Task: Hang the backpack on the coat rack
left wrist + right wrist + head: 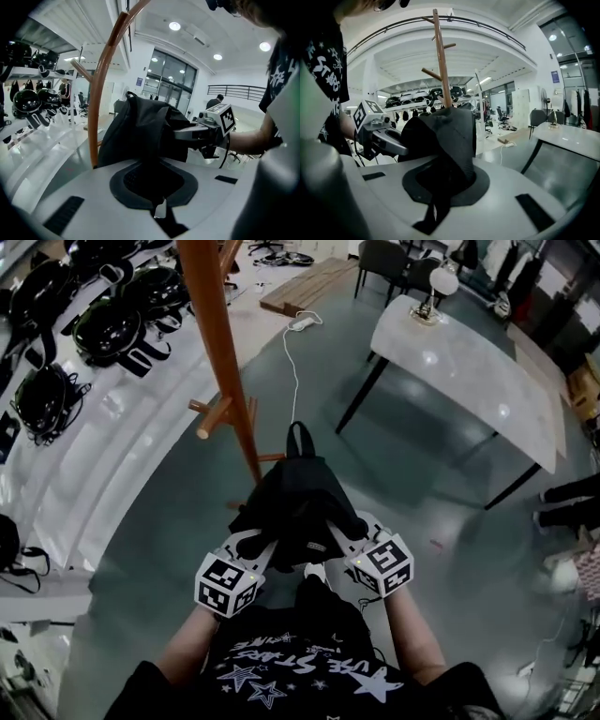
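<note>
A black backpack [298, 505] hangs between my two grippers in front of the person's chest. Left gripper [270, 547] is shut on its left strap, and right gripper [335, 538] is shut on the right strap. The wooden coat rack [223, 352] stands just beyond the bag, a low peg [214, 416] pointing left. In the left gripper view the backpack [140, 133] fills the jaws, with the coat rack pole [100, 89] to its left and the right gripper [199, 133] across. In the right gripper view the backpack [443, 136] hides the jaws, and the coat rack [440, 61] rises behind it.
A white table [469, 362] with a lamp [436, 285] stands to the right on black legs. White shelves with several black helmets [103, 324] run along the left. A white cable with a power strip [294, 343] lies on the floor behind the rack. Dark chairs [394, 263] stand at the back.
</note>
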Demonstrator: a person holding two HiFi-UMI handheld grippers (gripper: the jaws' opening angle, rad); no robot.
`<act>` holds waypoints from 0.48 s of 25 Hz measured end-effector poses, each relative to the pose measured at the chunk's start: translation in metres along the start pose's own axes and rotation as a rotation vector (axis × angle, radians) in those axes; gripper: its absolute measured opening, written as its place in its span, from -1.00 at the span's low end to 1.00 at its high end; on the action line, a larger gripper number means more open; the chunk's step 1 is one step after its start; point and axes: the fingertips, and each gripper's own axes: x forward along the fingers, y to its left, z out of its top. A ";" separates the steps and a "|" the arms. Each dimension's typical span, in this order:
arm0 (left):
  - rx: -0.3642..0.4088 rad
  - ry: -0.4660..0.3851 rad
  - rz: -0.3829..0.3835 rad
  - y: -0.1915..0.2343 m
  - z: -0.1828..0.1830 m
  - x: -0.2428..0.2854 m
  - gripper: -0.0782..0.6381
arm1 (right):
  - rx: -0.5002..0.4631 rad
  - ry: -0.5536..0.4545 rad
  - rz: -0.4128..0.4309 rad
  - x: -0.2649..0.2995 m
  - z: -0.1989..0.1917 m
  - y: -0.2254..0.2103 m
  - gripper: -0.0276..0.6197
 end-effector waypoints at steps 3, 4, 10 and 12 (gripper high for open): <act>-0.038 0.015 0.051 0.002 -0.005 0.018 -0.70 | 0.012 0.038 0.078 0.011 -0.011 -0.018 -0.85; -0.053 0.020 0.067 0.004 -0.008 0.023 -0.70 | 0.016 0.051 0.102 0.017 -0.016 -0.023 -0.85; -0.176 0.037 0.143 0.013 -0.037 0.046 -0.70 | 0.015 0.128 0.216 0.045 -0.046 -0.038 -0.85; -0.207 0.043 0.163 0.013 -0.047 0.054 -0.70 | 0.018 0.146 0.238 0.051 -0.057 -0.042 -0.85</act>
